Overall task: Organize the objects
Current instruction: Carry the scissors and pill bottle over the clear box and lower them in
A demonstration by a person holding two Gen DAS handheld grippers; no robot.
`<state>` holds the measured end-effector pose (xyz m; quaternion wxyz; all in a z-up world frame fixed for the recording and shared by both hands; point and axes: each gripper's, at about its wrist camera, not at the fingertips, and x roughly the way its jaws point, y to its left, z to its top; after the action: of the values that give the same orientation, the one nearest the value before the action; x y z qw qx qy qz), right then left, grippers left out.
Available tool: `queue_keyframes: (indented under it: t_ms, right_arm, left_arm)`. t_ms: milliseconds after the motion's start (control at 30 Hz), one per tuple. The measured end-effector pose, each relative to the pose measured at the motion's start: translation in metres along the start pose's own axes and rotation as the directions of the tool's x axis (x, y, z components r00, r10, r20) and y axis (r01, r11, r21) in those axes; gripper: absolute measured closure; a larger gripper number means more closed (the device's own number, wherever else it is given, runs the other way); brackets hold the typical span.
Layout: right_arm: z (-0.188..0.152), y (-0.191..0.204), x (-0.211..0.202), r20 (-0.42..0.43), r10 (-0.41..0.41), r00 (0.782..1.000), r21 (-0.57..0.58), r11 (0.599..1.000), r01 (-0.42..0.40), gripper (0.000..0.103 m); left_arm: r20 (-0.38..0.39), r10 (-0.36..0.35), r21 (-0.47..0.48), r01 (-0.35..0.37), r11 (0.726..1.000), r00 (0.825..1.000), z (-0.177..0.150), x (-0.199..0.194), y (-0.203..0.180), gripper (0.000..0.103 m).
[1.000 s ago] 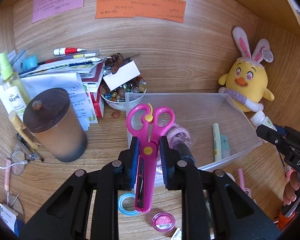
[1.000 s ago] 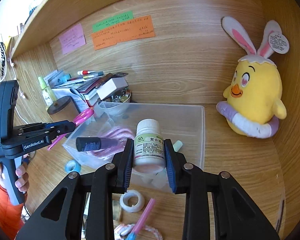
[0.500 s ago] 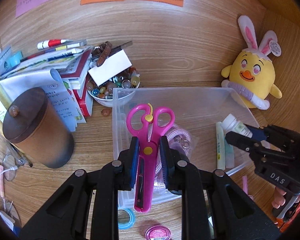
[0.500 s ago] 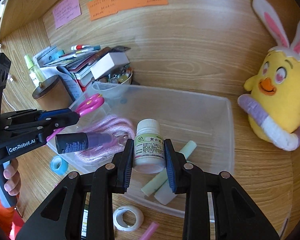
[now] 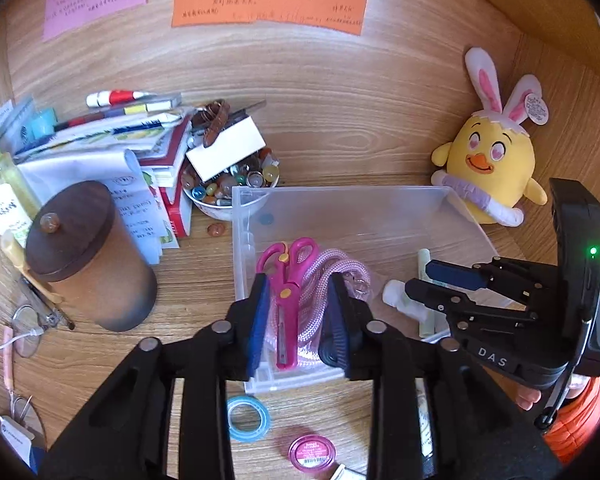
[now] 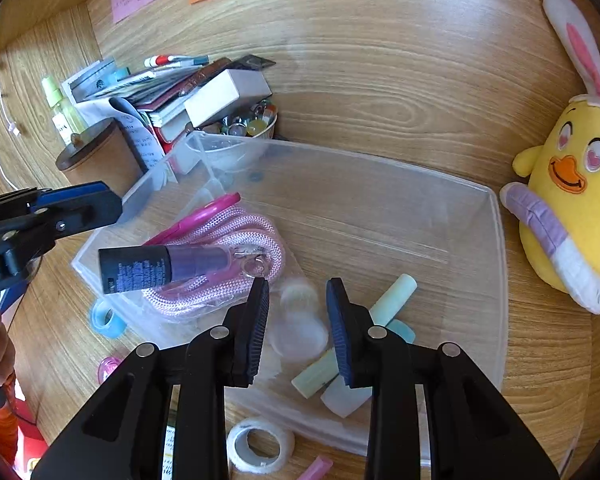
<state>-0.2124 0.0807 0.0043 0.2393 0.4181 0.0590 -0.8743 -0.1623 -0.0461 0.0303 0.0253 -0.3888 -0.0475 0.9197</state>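
Observation:
A clear plastic bin [image 5: 340,200] [image 6: 496,264] sits on the wooden desk. My left gripper [image 5: 298,320] is open above its left end. The pink scissors [image 5: 286,280] lie loose in the bin on a pink rope [image 5: 328,276] [image 6: 236,240]. My right gripper [image 6: 298,320] is open over the bin. The white pill bottle [image 6: 300,320] is blurred between and below its fingers, apart from the pads; it also shows in the left wrist view [image 5: 400,300]. A dark purple tube [image 6: 160,266] and pale green sticks [image 6: 392,296] lie in the bin.
A brown lidded jar [image 5: 88,256], a stack of books and papers [image 5: 112,148] and a bowl of beads [image 5: 232,188] stand left of the bin. A yellow chick plush [image 5: 488,160] sits right. Blue tape [image 5: 248,418], a pink tin [image 5: 312,452] and white tape [image 6: 260,446] lie in front.
Both grippers moved down over the bin and opened. The scissors dropped from the left gripper into the bin. The pill bottle left the right gripper's pads and is falling or rolling.

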Motion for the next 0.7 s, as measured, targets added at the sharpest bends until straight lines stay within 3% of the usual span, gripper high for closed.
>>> queue_keyframes:
  t_ms: [167,233,467,600,700]
  right_arm:
    - [-0.007,0.004,-0.026,0.049,-0.018,0.999,-0.024,1.000,0.019,0.065]
    - [-0.012,0.006,-0.039,0.072,-0.029,0.997,-0.039,0.999,0.032,0.062]
    - [-0.044,0.008,-0.078,0.133,-0.010,0.991,-0.015,1.000,0.012,0.053]
    - [-0.072,0.007,-0.090,0.133,-0.041,0.990,0.004,0.999,0.040,0.053]
    - [-0.092,0.004,-0.096,0.123,-0.052,0.991,0.026,0.998,0.050,0.053]
  left_arm:
    - [0.057,0.054,0.046,-0.057,0.997,0.997,-0.014,-0.024,-0.008,0.055]
    - [0.069,0.057,0.052,-0.060,0.997,0.996,-0.021,-0.031,-0.010,0.042]
    - [0.119,0.128,0.134,-0.144,0.981,0.985,-0.053,-0.051,-0.029,0.035]
    - [0.090,0.094,0.143,-0.107,0.984,0.991,-0.070,-0.052,-0.034,0.035]
    - [0.052,0.031,0.113,-0.037,0.993,0.998,-0.081,-0.051,-0.035,0.035]
